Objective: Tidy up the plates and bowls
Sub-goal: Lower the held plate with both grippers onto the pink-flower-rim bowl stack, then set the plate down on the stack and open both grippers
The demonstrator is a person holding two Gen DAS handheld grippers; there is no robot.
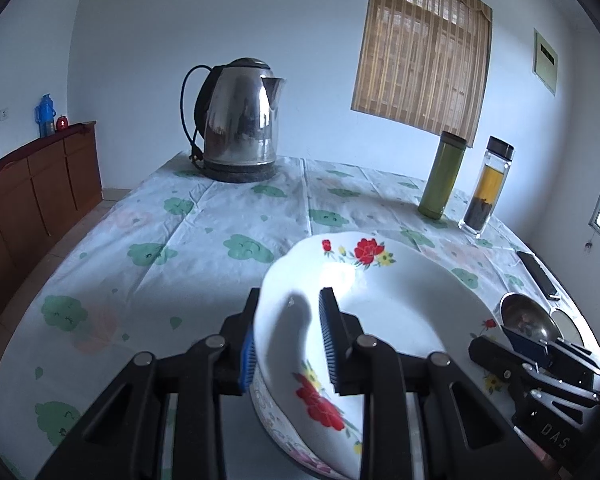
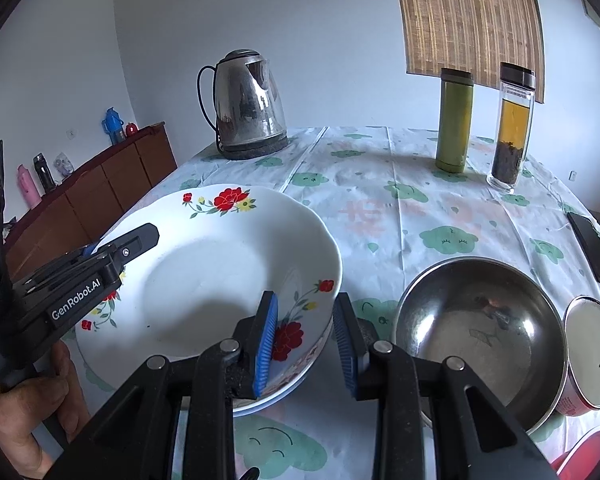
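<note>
A white plate with red flowers (image 1: 400, 308) (image 2: 204, 280) lies on top of another flowered dish on the table. My left gripper (image 1: 288, 340) straddles the plate's left rim, one finger inside, one outside, and seems shut on it; it also shows in the right wrist view (image 2: 112, 248). My right gripper (image 2: 306, 340) straddles the plate's right rim with a gap between pads and rim. A steel bowl (image 2: 480, 336) sits right of the plate, also seen in the left wrist view (image 1: 528, 316).
A steel kettle (image 2: 248, 104) stands at the table's far side. A green flask (image 2: 454, 120) and a glass tea bottle (image 2: 512, 128) stand far right. A phone (image 2: 592, 248) lies at the right edge. A red-walled bowl (image 2: 592, 360) sits beside the steel bowl.
</note>
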